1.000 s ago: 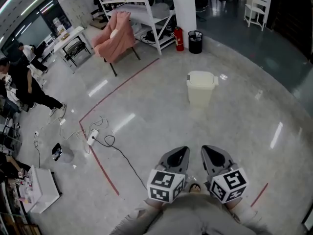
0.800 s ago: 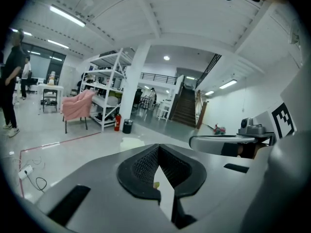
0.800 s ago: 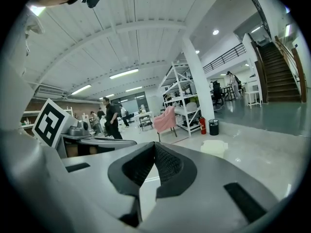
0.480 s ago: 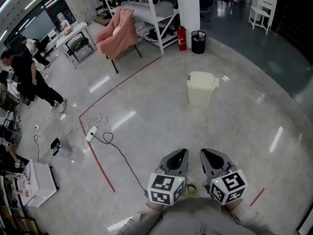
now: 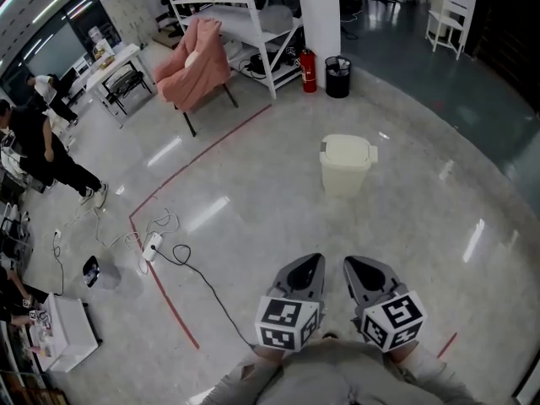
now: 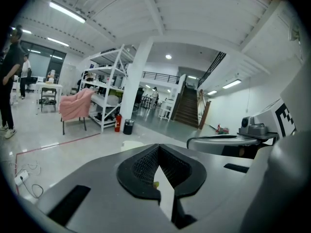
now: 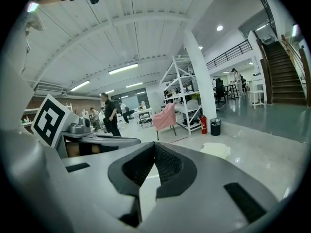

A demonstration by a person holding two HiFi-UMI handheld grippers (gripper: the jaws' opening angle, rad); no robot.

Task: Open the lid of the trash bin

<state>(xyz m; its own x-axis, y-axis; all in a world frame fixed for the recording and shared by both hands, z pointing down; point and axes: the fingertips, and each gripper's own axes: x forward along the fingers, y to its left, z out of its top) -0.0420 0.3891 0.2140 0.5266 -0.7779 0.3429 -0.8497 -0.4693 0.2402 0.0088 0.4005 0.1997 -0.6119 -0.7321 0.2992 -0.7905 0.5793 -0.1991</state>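
Observation:
A cream trash bin with its lid down stands alone on the grey floor, well ahead of me in the head view. My left gripper and right gripper are held side by side low in that view, far short of the bin, both shut with nothing in them. The left gripper view shows my left gripper with its tips together, and a sliver of the bin just above the jaws. In the right gripper view, my right gripper is also closed, with the bin off to its right.
A pink-draped chair, a white shelving rack, a pillar, a fire extinguisher and a small black bin stand beyond. Cables with a power strip and red floor tape lie left. A person walks at far left.
The trash bin sits slightly lower and nearer in the head view as the view advances. Both grippers stay shut together. The person at the left has stepped further left.

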